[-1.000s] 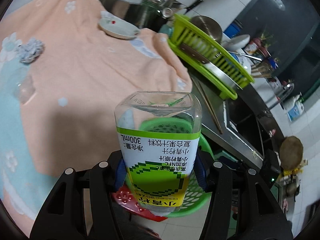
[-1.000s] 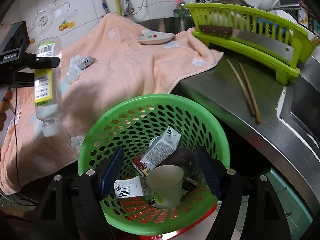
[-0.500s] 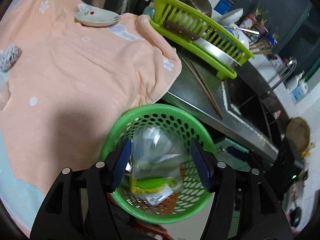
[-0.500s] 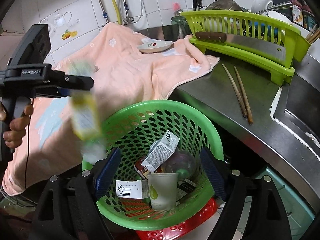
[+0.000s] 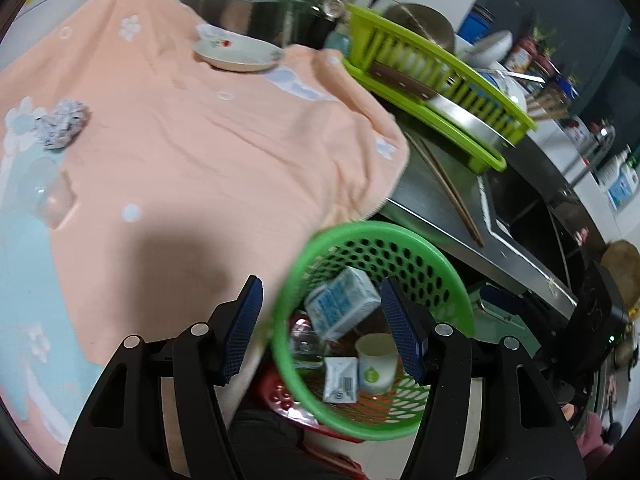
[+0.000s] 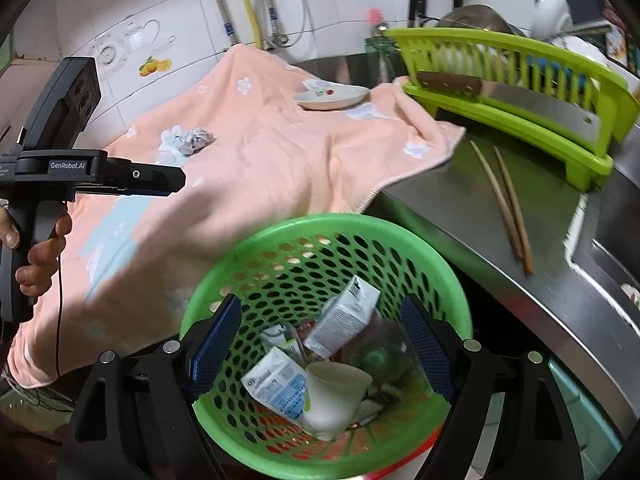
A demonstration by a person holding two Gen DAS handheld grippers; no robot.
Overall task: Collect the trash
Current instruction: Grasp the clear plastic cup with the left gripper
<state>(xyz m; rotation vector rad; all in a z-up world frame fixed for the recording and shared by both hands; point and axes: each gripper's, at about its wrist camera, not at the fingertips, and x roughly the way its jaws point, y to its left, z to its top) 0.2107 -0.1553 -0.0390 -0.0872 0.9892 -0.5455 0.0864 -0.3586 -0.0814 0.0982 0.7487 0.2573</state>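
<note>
Round green perforated plastic basket (image 6: 320,236), below counter edge: holds white paper cup (image 6: 334,394), printed cartons (image 6: 344,320), clear bottle (image 5: 306,340). Crumpled foil ball (image 5: 60,122) on soft peach towel (image 5: 192,148). Left gripper (image 5: 322,328), right gripper (image 6: 320,348): spread, empty.

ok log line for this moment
left gripper: open, empty | right gripper: open, empty | basket: carton, cup | foil ball: on towel

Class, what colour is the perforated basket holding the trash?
Bright green basket; clearest in the right wrist view.
</note>
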